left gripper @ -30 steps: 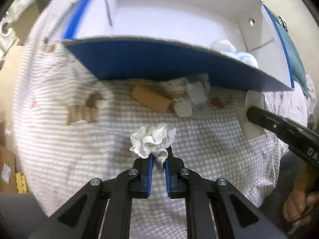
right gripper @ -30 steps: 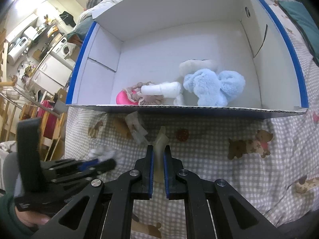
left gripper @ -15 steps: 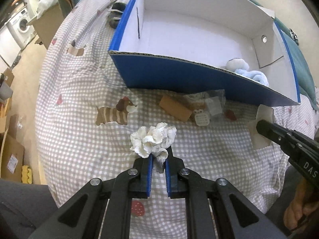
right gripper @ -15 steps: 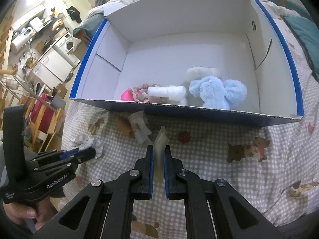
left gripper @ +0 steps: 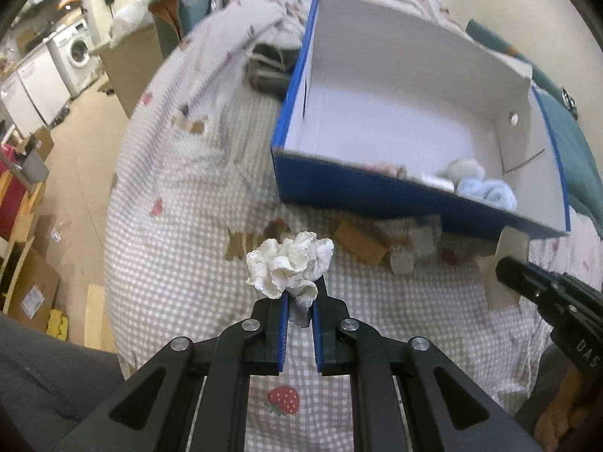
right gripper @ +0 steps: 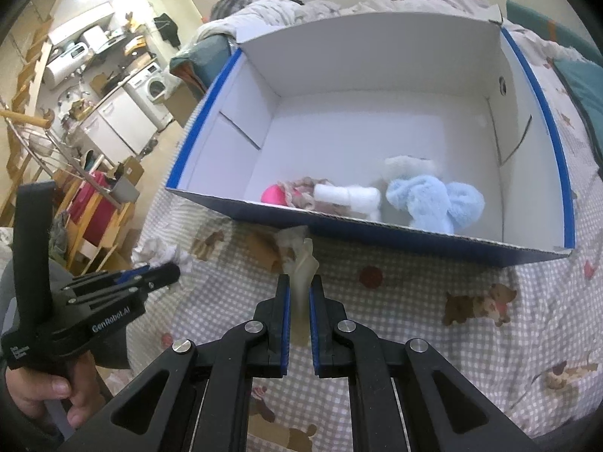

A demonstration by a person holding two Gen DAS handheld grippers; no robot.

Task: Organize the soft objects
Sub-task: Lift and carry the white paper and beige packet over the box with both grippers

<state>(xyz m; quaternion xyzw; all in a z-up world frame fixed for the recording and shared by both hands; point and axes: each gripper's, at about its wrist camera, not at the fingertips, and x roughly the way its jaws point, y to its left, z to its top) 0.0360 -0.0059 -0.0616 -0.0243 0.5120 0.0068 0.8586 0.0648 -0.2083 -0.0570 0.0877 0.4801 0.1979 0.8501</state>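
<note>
Ruffled white scrunchie point(left gripper: 290, 265) in jaws, fluffy blue plush point(right gripper: 433, 199), cardboard box point(right gripper: 377, 75)

**Two wrist views over the bed, both facing the box**

Left wrist view: mounted behind the left tongs point(left gripper: 300, 303), looking steeply down along them, close above the checked bedspread point(left gripper: 181, 263), toward the blue box point(left gripper: 361, 188) from its left corner. Right wrist view: mounted behind the right tongs point(right gripper: 299, 301), angled down, facing the box's point(right gripper: 377, 226) long near wall and open inside. Shared: box, bedspread strip before it, and each other's tongs at frame edge.
</note>
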